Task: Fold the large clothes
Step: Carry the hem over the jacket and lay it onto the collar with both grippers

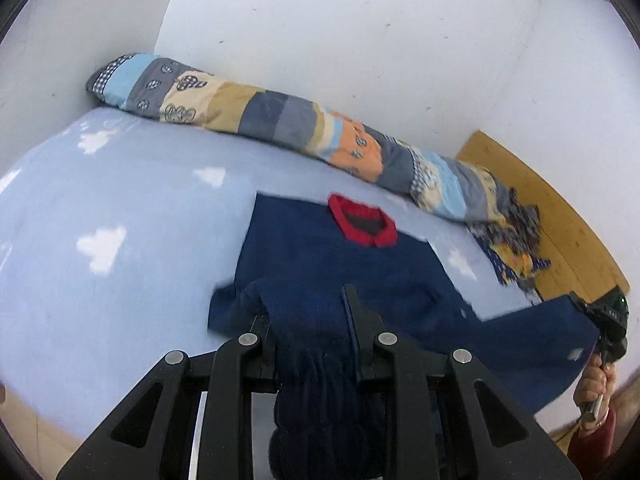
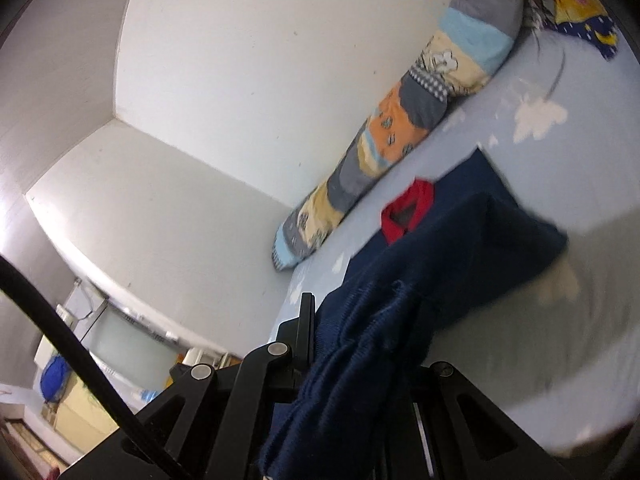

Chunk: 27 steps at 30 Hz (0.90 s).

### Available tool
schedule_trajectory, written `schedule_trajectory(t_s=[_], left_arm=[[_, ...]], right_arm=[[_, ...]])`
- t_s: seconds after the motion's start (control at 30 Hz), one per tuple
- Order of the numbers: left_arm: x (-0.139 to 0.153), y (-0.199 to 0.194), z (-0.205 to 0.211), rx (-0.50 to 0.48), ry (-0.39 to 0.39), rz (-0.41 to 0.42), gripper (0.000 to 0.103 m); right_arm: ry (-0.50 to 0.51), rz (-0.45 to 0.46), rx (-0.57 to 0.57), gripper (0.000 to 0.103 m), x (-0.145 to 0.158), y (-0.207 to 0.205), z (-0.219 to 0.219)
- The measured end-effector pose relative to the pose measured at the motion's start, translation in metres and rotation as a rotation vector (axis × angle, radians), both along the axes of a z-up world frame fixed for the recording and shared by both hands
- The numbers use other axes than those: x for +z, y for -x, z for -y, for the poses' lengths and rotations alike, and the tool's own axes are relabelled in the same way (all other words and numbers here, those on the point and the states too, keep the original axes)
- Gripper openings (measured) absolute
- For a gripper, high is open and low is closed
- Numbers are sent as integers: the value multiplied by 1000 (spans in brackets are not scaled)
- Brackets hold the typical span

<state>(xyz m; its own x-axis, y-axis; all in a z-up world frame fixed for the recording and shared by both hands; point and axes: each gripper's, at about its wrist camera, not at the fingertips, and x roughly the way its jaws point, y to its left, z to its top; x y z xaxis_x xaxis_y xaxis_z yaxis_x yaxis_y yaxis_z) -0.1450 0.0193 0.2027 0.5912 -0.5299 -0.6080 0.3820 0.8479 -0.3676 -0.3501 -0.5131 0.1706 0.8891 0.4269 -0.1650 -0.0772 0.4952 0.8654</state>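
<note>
Navy knit fills both views: we grip a blue sweater point(image 1: 340, 264) with a red collar point(image 1: 362, 220), its upper part lying flat on the cloud-printed bed sheet point(image 1: 120, 208) near the bed's far edge, where a patchwork bolster point(image 1: 256, 112) runs along the wall. Our left gripper point(image 1: 308, 316) pinches a bunched fold of the hem. Our right gripper point(image 2: 320, 320) is clamped on another gathered part of the sweater, lifted clear of the sheet. A patterned cloth point(image 1: 512, 236) sits at the bed's far right corner.

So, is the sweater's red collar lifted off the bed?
No, the red collar lies flat on the bed sheet; only the near end is raised.
</note>
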Motion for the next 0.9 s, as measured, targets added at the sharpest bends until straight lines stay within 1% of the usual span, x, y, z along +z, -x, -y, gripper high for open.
schedule_trajectory(t_s=[0.07, 0.13, 0.17, 0.2, 0.23, 0.27, 0.33, 0.37, 0.4, 0.47, 0.5, 0.57, 0.6, 0.63, 0.67, 0.7, 0.73, 0.77, 0.8, 0.83, 0.87, 0.9], left_arm=[[4, -36, 11, 6, 3, -17, 23], [3, -74, 25, -9, -11, -42, 23], [0, -99, 34, 4, -25, -65, 23], [-5, -122, 42, 2, -33, -94, 23], [-10, -141, 48, -4, -37, -114, 23], [-18, -162, 54, 15, -43, -139, 23], [-37, -205, 66, 48, -67, -192, 23], [-49, -226, 73, 56, -86, -217, 23], [-65, -249, 78, 85, -101, -254, 23], [-93, -282, 88, 83, -92, -332, 23], [-108, -297, 93, 104, -107, -365, 23], [-139, -324, 104, 153, -145, -425, 24], [-153, -334, 108, 167, -147, -468, 28], [-161, -340, 109, 184, -136, -500, 31], [-167, -346, 109, 200, -100, -532, 41], [-169, -350, 106, 207, -45, -554, 54], [-169, -353, 102, 214, 31, -568, 59], [-167, -355, 98, 217, 93, -584, 70], [-165, -357, 93, 214, 144, -596, 74], [-160, -358, 86, 208, 202, -597, 74], [-154, -356, 82, 206, 223, -586, 75], [-146, -352, 78, 203, 227, -566, 76]], right_arm=[[-11, -5, -25, 7, 4, -28, 12], [-4, -25, -53, 7, 7, -63, 24], [-4, -35, -64, 7, 9, -73, 28], [-2, -54, -68, 7, 8, -98, 35], [-2, -70, -83, 7, 6, -114, 41], [-4, -87, -96, 7, 3, -127, 46], [11, -144, -102, 7, -8, -173, 59], [10, -169, -118, 7, -15, -187, 64], [-9, -213, -130, 7, -28, -212, 73], [-27, -276, -143, 7, -52, -244, 85], [-44, -307, -160, 7, -65, -260, 91], [-72, -366, -139, 8, -92, -293, 97], [-95, -410, -150, 12, -110, -311, 103], [-113, -461, -167, 22, -122, -321, 109], [-142, -497, -170, 34, -132, -328, 114], [-214, -526, -171, 63, -146, -337, 124], [-249, -522, -178, 80, -151, -337, 129], [-292, -510, -204, 81, -155, -334, 137], [-339, -480, -238, 81, -155, -327, 144], [-375, -447, -247, 83, -153, -322, 151], [-404, -414, -242, 83, -150, -316, 156], [-403, -380, -234, 83, -143, -310, 159]])
